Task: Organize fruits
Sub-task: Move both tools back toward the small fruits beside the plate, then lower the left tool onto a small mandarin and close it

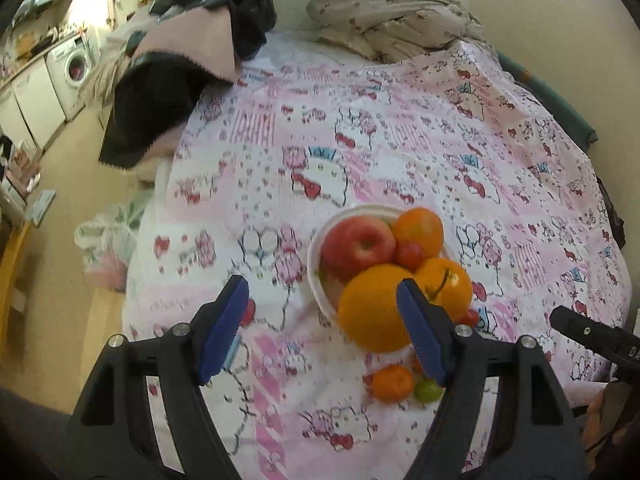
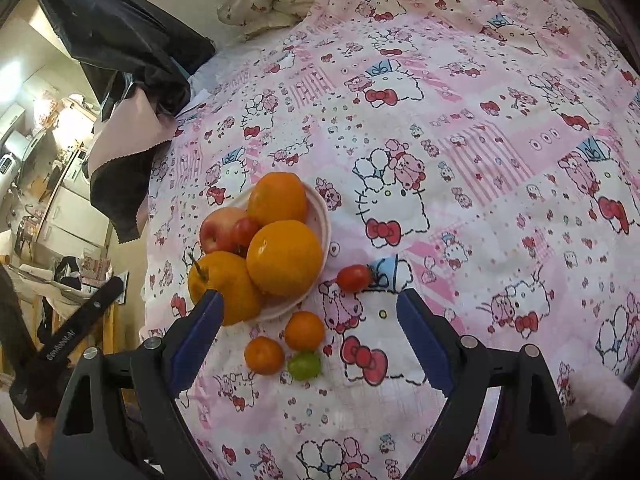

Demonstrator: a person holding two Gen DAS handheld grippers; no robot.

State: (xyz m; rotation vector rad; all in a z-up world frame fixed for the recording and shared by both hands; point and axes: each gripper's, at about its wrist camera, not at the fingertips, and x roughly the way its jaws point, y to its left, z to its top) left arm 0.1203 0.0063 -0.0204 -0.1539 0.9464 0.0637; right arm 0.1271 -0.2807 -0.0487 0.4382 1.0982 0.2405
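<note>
A white bowl on the pink cartoon bedspread holds three large oranges, a red apple and a small red tomato. Beside it on the spread lie a loose red tomato, two small tangerines and a green fruit. In the left wrist view the bowl sits just ahead, with a tangerine and the green fruit near the right finger. My left gripper is open and empty. My right gripper is open and empty above the loose fruits.
Dark and pink clothing hangs over the bed's left edge. A crumpled floral blanket lies at the far end by the wall. Left of the bed are the floor, a plastic bag and a washing machine.
</note>
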